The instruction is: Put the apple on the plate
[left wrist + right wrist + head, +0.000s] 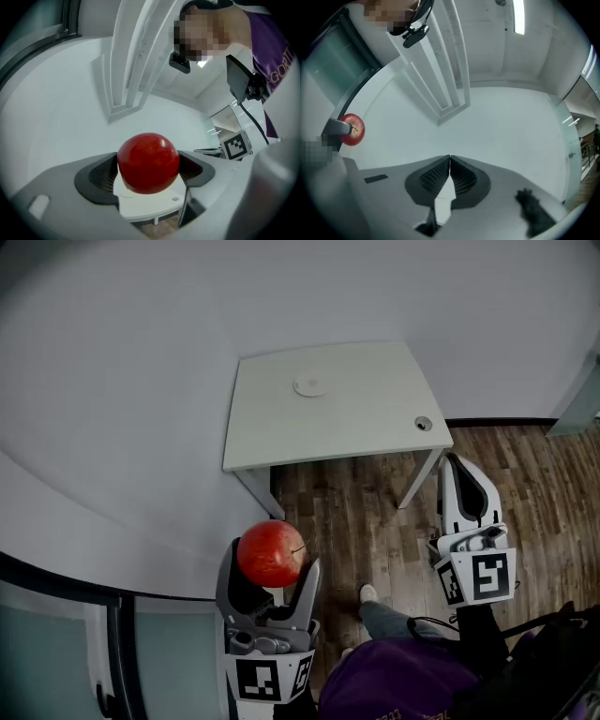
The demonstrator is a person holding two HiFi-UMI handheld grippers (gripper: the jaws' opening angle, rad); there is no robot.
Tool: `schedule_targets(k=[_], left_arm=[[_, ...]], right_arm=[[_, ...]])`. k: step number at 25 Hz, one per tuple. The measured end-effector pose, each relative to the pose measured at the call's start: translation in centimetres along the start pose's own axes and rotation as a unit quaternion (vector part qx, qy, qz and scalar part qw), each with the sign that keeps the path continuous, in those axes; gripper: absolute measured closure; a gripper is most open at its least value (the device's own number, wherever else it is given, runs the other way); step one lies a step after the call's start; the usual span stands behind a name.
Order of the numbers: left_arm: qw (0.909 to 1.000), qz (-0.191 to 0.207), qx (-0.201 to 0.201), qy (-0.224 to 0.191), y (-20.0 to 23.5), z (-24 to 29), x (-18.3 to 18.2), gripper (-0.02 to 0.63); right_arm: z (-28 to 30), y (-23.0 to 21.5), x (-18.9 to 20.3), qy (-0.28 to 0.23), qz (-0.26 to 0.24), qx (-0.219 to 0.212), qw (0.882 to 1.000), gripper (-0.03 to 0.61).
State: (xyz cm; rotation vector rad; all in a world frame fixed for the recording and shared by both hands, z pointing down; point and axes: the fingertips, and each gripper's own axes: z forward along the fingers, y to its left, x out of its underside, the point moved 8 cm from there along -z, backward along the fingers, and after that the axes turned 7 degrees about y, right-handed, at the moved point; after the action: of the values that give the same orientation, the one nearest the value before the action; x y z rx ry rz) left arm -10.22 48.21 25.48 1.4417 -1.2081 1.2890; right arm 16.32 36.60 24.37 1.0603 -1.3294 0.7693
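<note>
A red apple (271,553) sits between the jaws of my left gripper (272,563), which is shut on it, held up in the air near the white wall at the lower left of the head view. In the left gripper view the apple (148,162) fills the gap between both dark pads. A small white plate (310,385) lies on the white table (375,418) ahead, well beyond both grippers. My right gripper (466,486) hovers near the table's right front leg, its jaws touching with nothing between them. From the right gripper view the apple (352,129) shows at far left.
A curved white wall fills the left and back. The table has a round metal cable hole (424,424) near its right corner. Wood floor (356,531) lies below, with the person's shoe (368,594) and purple sleeve (394,690) at the bottom.
</note>
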Motion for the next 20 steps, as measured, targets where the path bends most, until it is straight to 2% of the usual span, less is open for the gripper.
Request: schedule_targets(k=[10,20], left_arm=[[0.9998,0.003,-0.016,0.007,-0.5,9.0,0.6,0.212],[0.9996,-0.002,-0.017,0.022,0.4,13.6,2.4,0.212]], right_arm=[[7.3,-5.4,1.1,0.001,0.007,-0.006,1.0,0.568],[11.9,-6.8,3.0,0.011,0.01,-0.009,1.0,0.568]])
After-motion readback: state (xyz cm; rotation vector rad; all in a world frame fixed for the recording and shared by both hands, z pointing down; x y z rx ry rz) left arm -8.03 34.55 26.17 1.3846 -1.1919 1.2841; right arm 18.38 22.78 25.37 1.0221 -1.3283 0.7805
